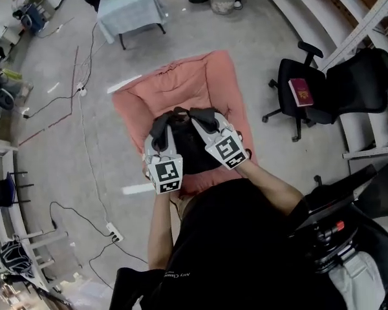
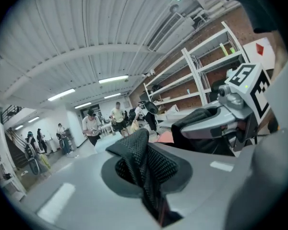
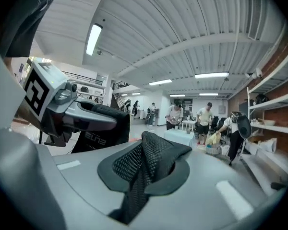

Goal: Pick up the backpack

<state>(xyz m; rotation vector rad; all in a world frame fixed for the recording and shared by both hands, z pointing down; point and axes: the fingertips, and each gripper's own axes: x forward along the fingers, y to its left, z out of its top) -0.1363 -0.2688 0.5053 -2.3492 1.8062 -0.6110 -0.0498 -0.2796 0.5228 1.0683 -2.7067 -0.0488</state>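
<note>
In the head view a black backpack [image 1: 191, 152] hangs between my two grippers above a pink cushion [image 1: 174, 89]. My left gripper [image 1: 159, 129] is shut on one black shoulder strap [image 1: 160, 124], and my right gripper [image 1: 205, 117] is shut on the other strap [image 1: 205, 115]. In the left gripper view a folded black mesh strap [image 2: 145, 164] is pinched in the left gripper [image 2: 151, 190], with the right gripper [image 2: 216, 123] to its right. The right gripper view shows the second mesh strap [image 3: 149, 159] clamped in the right gripper [image 3: 139, 186], beside the backpack's black body [image 3: 103, 138].
A black office chair [image 1: 310, 95] with a red book [image 1: 302, 92] stands to the right. A table under a pale blue cloth [image 1: 129, 8] and baskets [image 1: 221, 0] are at the far end. Cables and a power strip [image 1: 114, 232] lie on the floor at the left. Several people stand far off.
</note>
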